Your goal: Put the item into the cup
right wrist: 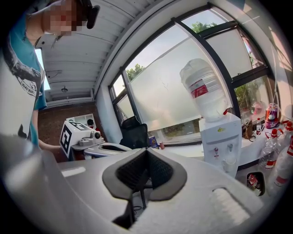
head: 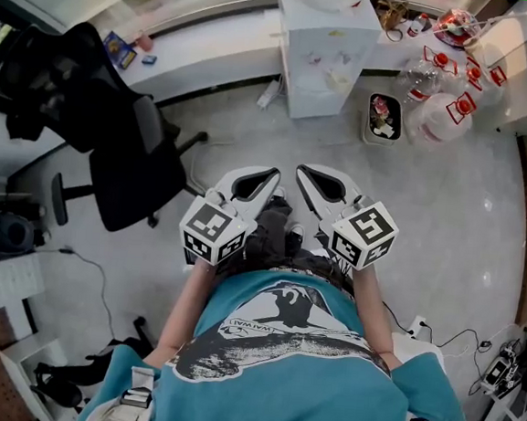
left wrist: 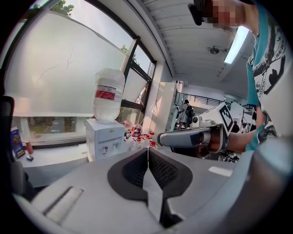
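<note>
We stand with the left gripper (head: 264, 179) and right gripper (head: 308, 177) both clenched on nothing, the water dispenser (head: 326, 45) at twelve o'clock. Neither item nor cup is in view, so reaching out unsighted risks seizing the wrong object.

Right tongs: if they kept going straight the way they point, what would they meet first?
Probably the black office chair, straight beyond the shut right tongs; depth is unclear.

Office interior: a black swivel chair (head: 133, 180), a white water dispenser (head: 327, 55) with spare jugs (head: 439, 120) beside it, and a long white counter (head: 204, 51) under frosted windows (left wrist: 59, 77).
</note>
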Motion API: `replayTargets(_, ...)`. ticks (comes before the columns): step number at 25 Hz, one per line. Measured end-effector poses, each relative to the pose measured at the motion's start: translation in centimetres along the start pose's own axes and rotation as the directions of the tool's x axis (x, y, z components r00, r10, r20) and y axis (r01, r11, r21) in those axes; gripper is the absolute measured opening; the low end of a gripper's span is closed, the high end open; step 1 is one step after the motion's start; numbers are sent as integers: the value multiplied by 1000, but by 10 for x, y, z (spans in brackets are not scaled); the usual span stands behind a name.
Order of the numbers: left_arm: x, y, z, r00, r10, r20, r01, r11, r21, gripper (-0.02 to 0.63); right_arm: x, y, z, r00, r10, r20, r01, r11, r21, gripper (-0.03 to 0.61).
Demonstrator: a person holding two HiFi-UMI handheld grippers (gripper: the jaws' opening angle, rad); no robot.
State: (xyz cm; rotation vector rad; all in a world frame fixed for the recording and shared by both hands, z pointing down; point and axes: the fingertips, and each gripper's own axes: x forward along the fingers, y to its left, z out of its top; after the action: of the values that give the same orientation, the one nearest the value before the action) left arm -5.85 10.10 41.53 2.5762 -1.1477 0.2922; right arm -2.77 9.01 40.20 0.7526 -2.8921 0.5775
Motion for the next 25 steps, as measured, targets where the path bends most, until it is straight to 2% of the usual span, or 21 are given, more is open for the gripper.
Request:
replayTargets(10, 10, -31, 0, 999, -45, 4, 45, 999, 24, 17, -19, 5, 2, 1000, -2, -9, 1, 998, -59, 0)
replayTargets(25, 12, -43, 3, 997, -79, 14, 78, 996, 43, 17, -25, 12, 4, 1000, -8, -19, 6, 995, -103, 0)
